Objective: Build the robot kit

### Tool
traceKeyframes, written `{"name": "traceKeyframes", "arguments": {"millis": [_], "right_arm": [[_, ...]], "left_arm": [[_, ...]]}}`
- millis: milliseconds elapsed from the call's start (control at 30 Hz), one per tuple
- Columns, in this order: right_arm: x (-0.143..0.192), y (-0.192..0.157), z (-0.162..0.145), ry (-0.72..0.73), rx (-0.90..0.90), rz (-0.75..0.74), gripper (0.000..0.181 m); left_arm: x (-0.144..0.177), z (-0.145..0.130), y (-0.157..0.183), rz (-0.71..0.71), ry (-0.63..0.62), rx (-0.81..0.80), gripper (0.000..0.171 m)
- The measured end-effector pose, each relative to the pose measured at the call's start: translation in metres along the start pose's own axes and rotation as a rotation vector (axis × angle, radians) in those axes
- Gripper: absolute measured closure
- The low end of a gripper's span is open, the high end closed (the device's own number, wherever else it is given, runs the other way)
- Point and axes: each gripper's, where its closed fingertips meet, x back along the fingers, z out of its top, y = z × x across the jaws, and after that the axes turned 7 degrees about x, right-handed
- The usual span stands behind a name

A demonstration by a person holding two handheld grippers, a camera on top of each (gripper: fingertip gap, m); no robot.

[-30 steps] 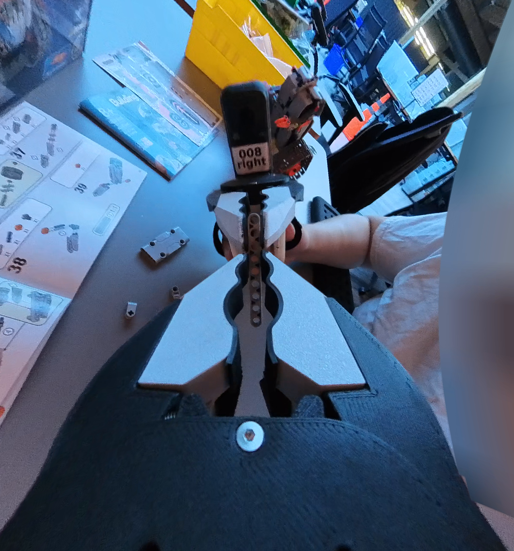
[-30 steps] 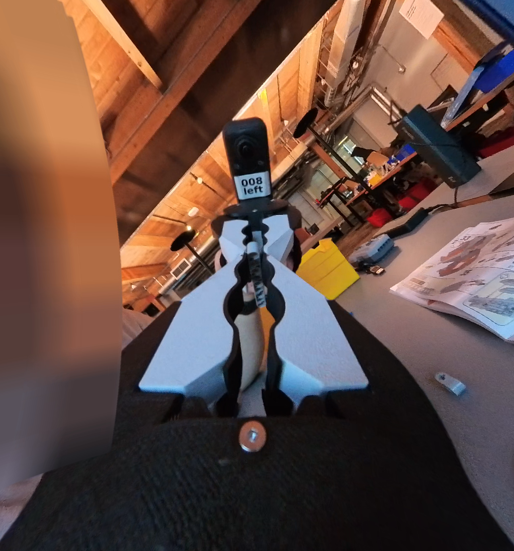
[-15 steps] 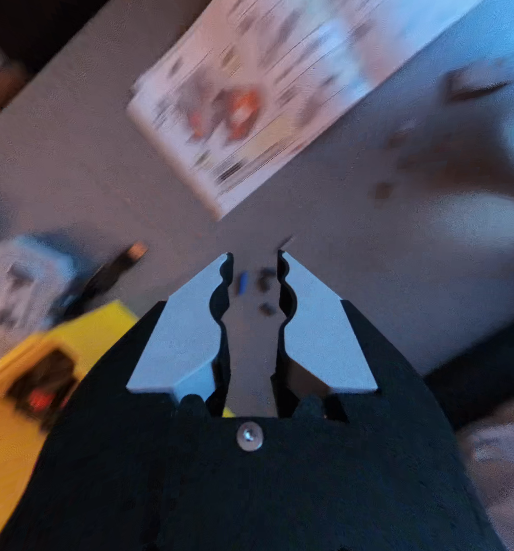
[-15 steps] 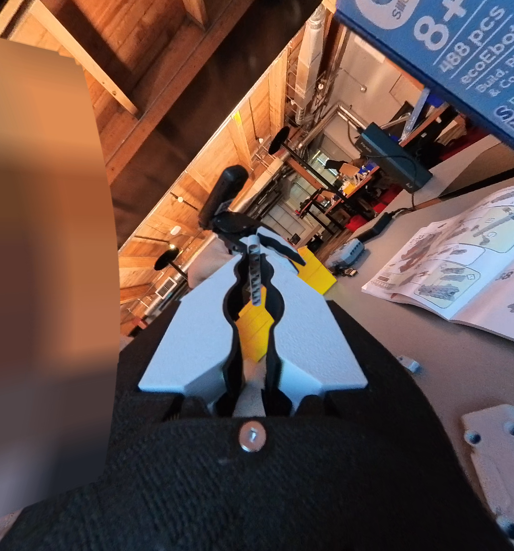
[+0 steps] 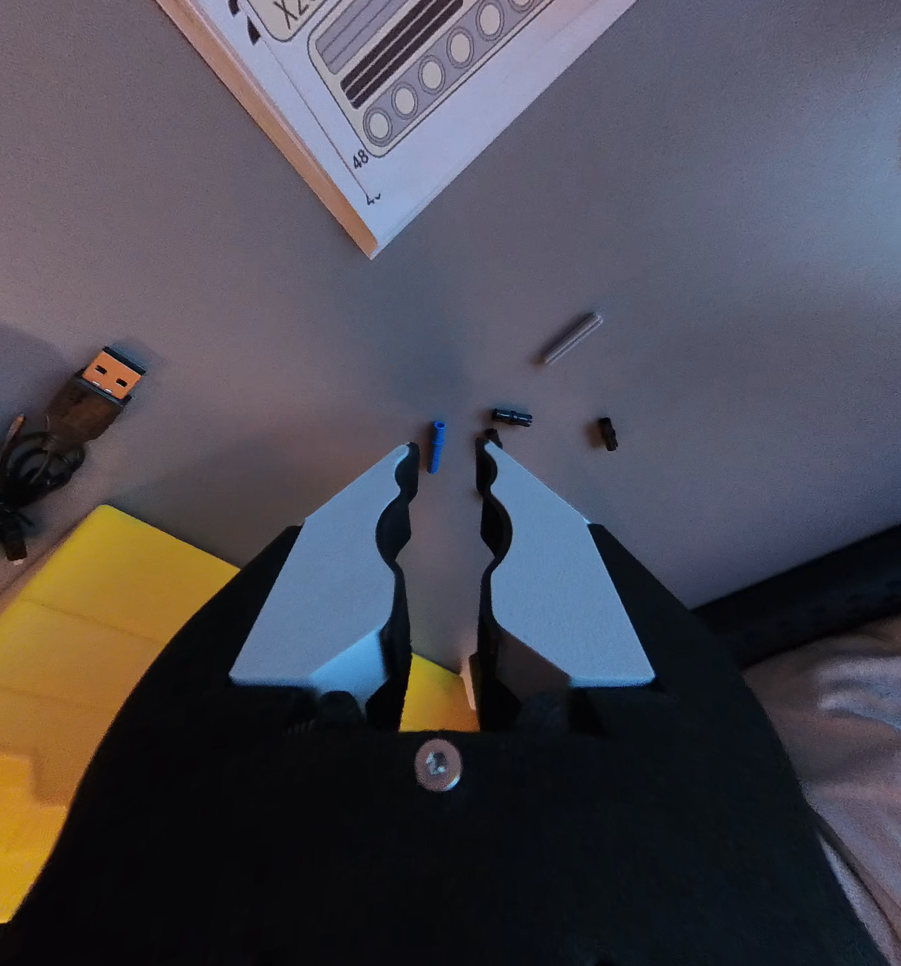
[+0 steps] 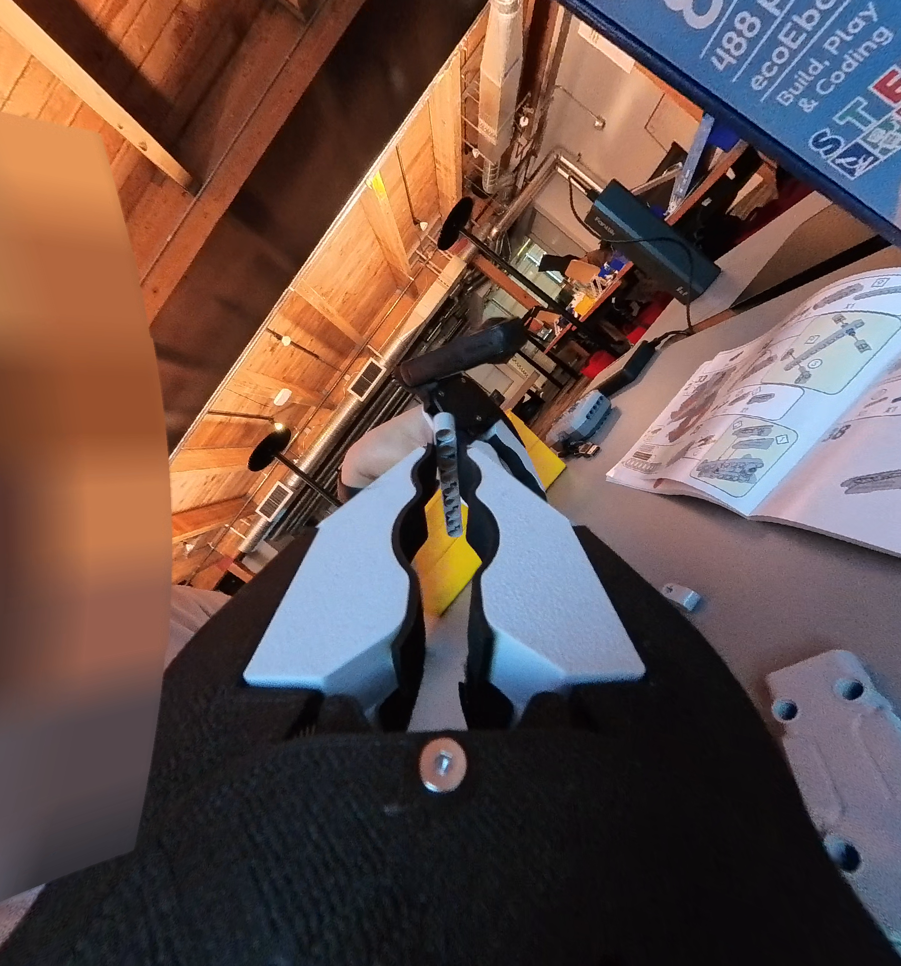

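The left hand-held gripper [image 5: 442,453], jaws apart and empty, hangs over 1 blue pin [image 5: 436,447], 3 black pins [image 5: 511,416] and 1 grey axle [image 5: 569,338]. The right hand-held gripper [image 6: 451,473] clenches 1 grey beam [image 6: 448,478] above the grey tabletop [image 6: 741,575]. On it lie 1 booklet [image 6: 782,413], 1 yellow bin [image 5: 61,679] and 1 USB plug [image 5: 109,377], under a wooden ceiling [image 6: 302,292].

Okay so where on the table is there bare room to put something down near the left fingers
Bare grey table lies between the booklet and the USB plug, and again right of the grey axle. It is crowded just ahead of the open left gripper: blue pin, black pins.
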Motion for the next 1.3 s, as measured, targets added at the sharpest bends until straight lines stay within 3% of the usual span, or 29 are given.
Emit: {"name": "traceKeyframes", "arguments": {"millis": [167, 600, 700, 767, 900, 1067, 1200, 1300], "right_arm": [[-0.001, -0.001, -0.003, -0.012, -0.009, 0.004, 0.174], [0.001, 0.004, -0.006, -0.03, -0.03, -0.017, 0.174], [0.0, 0.003, -0.007, -0.032, -0.028, -0.019, 0.174], [0.0, 0.003, -0.009, -0.034, -0.027, -0.02, 0.174], [-0.001, 0.003, -0.01, -0.032, -0.025, -0.023, 0.174], [0.0, 0.003, -0.008, -0.024, -0.009, -0.032, 0.175], [0.001, 0.003, -0.007, -0.016, -0.002, -0.034, 0.174], [0.001, 0.003, -0.008, -0.018, 0.0, -0.033, 0.174]], "left_arm": [[-0.006, -0.001, -0.007, 0.043, -0.032, 0.003, 0.159], [-0.014, -0.003, -0.009, 0.002, -0.074, 0.054, 0.169], [-0.006, 0.006, -0.01, 0.007, -0.017, 0.05, 0.169], [0.012, 0.018, -0.003, -0.02, 0.098, 0.024, 0.169], [0.075, 0.054, 0.037, -0.188, 0.477, -0.092, 0.169], [0.161, 0.077, 0.105, -0.544, 0.954, -0.334, 0.17], [0.176, 0.064, 0.147, -0.892, 0.935, -0.447, 0.17], [0.18, 0.065, 0.159, -1.099, 0.921, -0.466, 0.17]]}}
